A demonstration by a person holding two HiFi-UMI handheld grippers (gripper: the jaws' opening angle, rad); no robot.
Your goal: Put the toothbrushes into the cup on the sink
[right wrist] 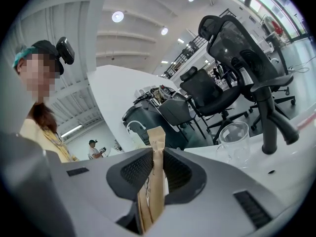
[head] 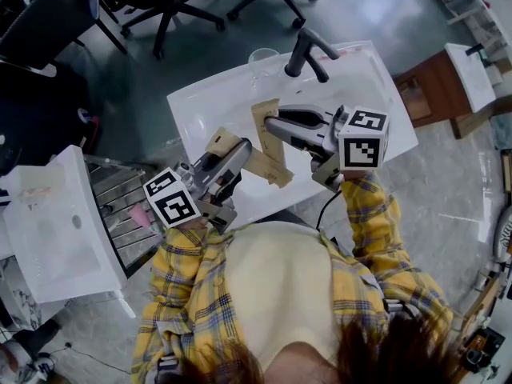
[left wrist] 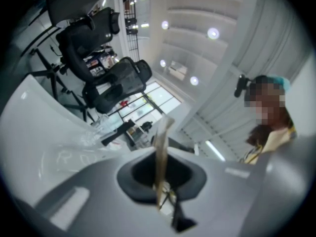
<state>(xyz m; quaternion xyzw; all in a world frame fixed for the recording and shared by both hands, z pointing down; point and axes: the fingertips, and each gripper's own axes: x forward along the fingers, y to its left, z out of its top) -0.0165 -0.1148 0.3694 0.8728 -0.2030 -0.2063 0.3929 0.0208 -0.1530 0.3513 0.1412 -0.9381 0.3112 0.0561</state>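
Packet (right wrist: 157, 136) contents unseen in R tongs (right wrist: 157, 158)

Head view: steeply down from above white rectangular sink (head: 208, 106). Gripper views: close over it, tilted upward; all share it.

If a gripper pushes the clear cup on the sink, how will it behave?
The clear cup looks empty and thin-walled, so it is probably light and apt to slide or tip. It stands upright on the smooth white sink, which is likely slippery.
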